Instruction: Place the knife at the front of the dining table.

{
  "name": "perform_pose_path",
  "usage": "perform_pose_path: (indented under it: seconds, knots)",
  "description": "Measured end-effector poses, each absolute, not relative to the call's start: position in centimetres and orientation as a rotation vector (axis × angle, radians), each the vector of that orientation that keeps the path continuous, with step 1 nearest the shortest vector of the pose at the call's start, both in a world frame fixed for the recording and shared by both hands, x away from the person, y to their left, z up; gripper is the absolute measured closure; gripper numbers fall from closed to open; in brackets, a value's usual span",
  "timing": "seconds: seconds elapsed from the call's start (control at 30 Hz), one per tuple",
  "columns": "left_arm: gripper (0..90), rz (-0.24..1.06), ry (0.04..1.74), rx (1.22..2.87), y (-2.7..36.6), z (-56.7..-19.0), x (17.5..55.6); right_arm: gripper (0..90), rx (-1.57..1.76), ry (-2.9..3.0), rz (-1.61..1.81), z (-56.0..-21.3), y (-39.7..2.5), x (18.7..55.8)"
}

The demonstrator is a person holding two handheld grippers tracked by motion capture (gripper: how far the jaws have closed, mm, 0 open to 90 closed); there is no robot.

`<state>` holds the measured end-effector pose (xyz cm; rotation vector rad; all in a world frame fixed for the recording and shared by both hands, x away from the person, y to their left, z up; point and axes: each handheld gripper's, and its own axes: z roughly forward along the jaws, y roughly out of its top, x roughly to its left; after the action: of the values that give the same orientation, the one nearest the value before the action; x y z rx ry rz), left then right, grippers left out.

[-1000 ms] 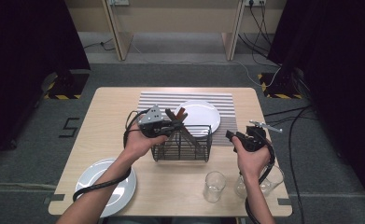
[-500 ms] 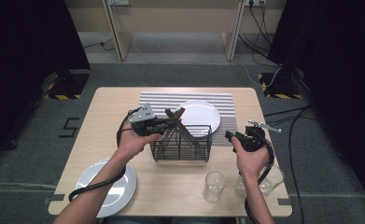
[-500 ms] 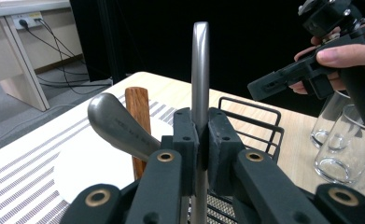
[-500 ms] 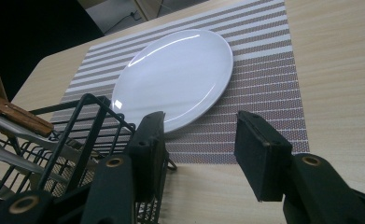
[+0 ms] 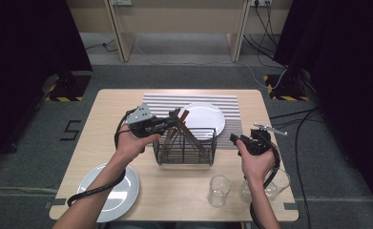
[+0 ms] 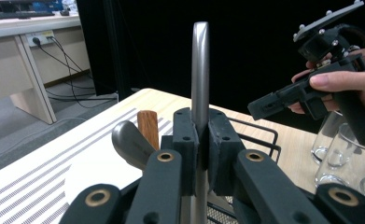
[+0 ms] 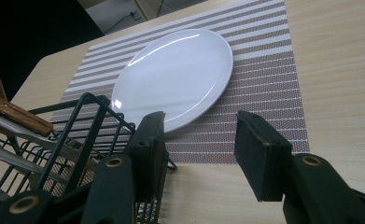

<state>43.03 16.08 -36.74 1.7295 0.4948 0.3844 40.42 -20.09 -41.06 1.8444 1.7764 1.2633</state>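
The grey metal handle goes down between the jaws of the left gripper, so its lower end is hidden. The black wire basket is cut off at the left and bottom edges of the right gripper view. The plate at the worktop's near left corner is partly hidden by an arm.

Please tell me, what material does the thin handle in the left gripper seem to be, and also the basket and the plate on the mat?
The handle in the left gripper looks like brushed metal: grey, with a soft sheen. The basket seems to be black coated wire, thin bars in an open grid. The plate looks like glazed ceramic, white and glossy with bright reflections, though it could be melamine.
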Motion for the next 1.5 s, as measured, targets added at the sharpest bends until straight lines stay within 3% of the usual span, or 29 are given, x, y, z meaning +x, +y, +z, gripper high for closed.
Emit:
perform_pose_path:
  seconds: [1.5]
  knots:
    - [83.2, 0.453, 0.467, 1.63, 16.5, -33.8, 42.9, 52.9, 1.827, 1.754, 1.283, -40.8, -20.2, 40.2]
